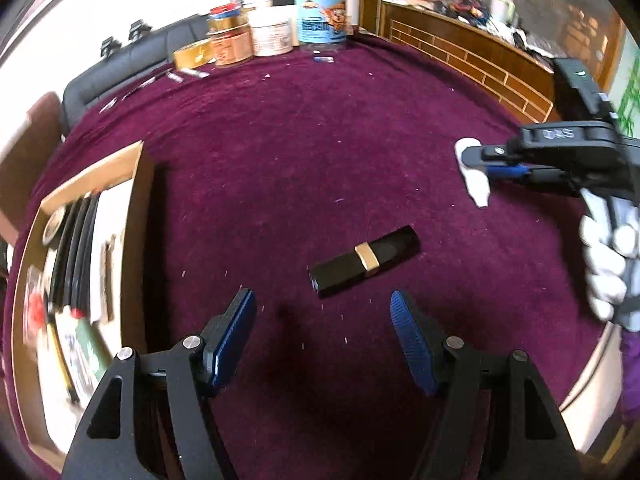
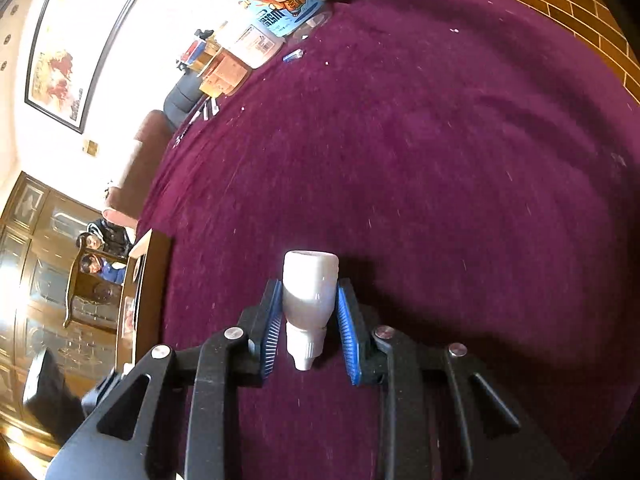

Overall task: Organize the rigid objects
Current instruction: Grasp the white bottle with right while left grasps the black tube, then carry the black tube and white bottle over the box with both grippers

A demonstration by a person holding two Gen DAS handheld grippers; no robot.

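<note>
A black lipstick tube with a gold band (image 1: pixel 364 261) lies on the purple tablecloth (image 1: pixel 320 140), just ahead of my open, empty left gripper (image 1: pixel 324 304). My right gripper (image 2: pixel 308 292) is shut on a small white plastic bottle (image 2: pixel 309 292), its cap pointing back toward the camera, held above the cloth. In the left wrist view the right gripper (image 1: pixel 476 164) shows at the right, in a white-gloved hand, with the white bottle (image 1: pixel 476 184) between its fingers. An open cardboard box (image 1: pixel 80 280) with several items inside sits at the left.
Jars, tins and tape rolls (image 1: pixel 276 28) stand along the far table edge, with a large cartoon-labelled clear jar (image 2: pixel 280 4). Small batteries and pens (image 1: pixel 188 74) lie near them. A wooden railing (image 1: pixel 480 68) runs behind the table at the right.
</note>
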